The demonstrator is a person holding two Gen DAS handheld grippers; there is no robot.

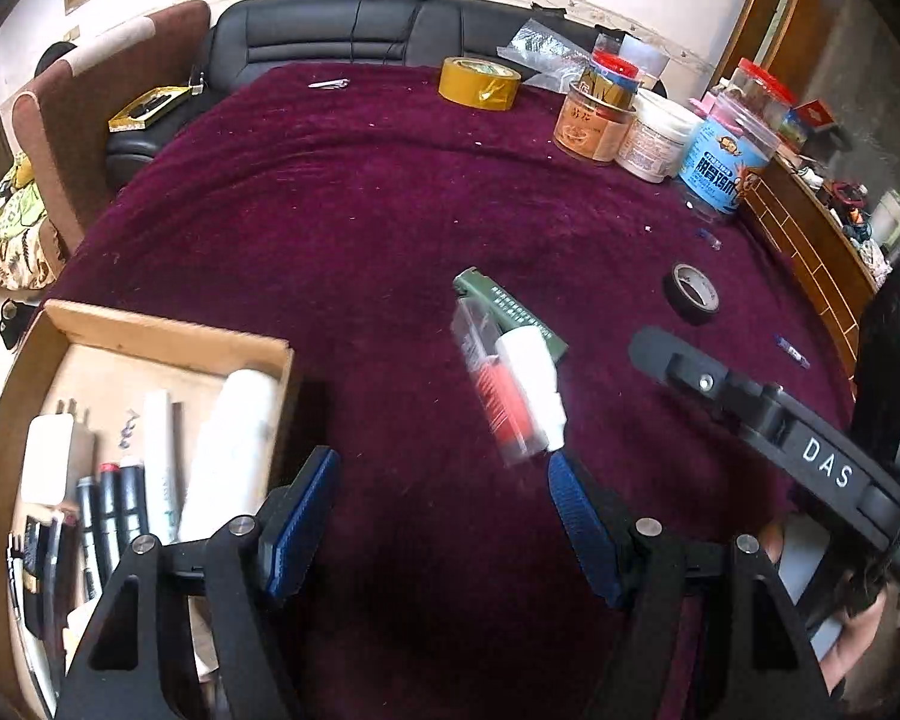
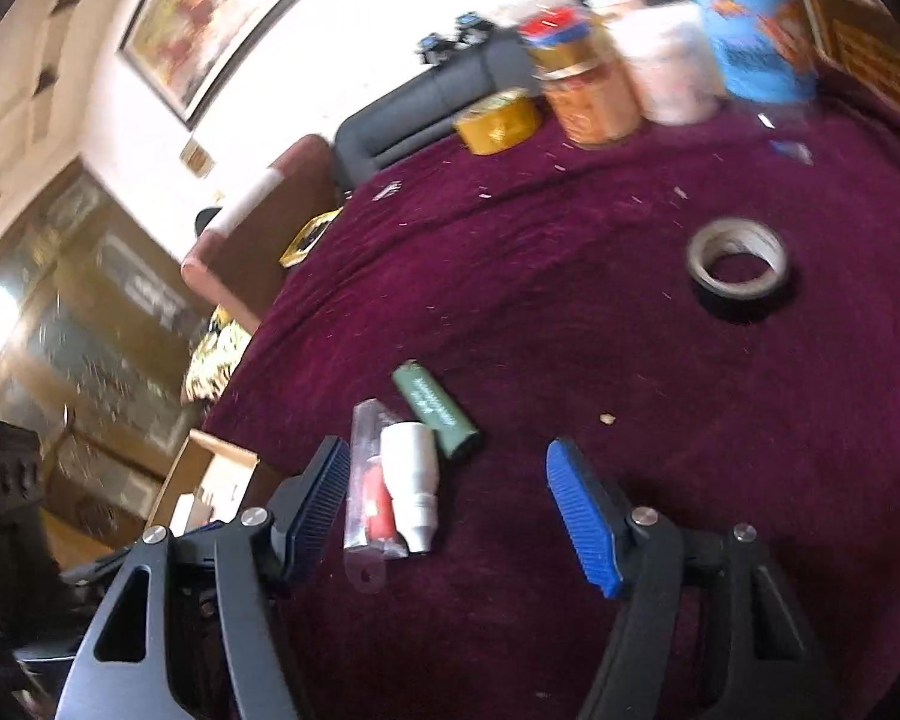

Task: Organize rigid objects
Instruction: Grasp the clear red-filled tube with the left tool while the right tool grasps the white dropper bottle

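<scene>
Left wrist view: the left hand-held gripper (image 1: 441,522), black with blue ribbed pads, stands wide open over the maroon velvet-covered table (image 1: 342,198) with nothing between its pads. Just ahead of its right pad lies a cluster of three things touching one another: a clear plastic blister pack with a red item inside (image 1: 492,387), a small white plastic bottle with a nozzle (image 1: 534,381) lying on it, and a dark green cylindrical tube with white print (image 1: 510,309) behind them. At the table's near left corner sits an open cardboard box (image 1: 168,339) holding black markers (image 1: 114,510), a white cylinder (image 1: 231,450) and other white items. A small black tape roll (image 1: 695,293) lies toward the right edge; a yellow tape roll (image 1: 480,83) and a row of jars (image 1: 648,126) stand along the far edge. The right hand-held gripper (image 1: 738,396) enters from the right, held by a hand (image 1: 852,642).

Right wrist view: the right hand-held gripper (image 2: 450,510) is also open and grips nothing. The blister pack (image 2: 369,480) and white bottle (image 2: 411,486) lie on the table just inside its left pad, the green tube (image 2: 435,411) just beyond. The black tape roll (image 2: 738,267) lies well apart, farther right. The picture is blurred toward the far edge.
</scene>
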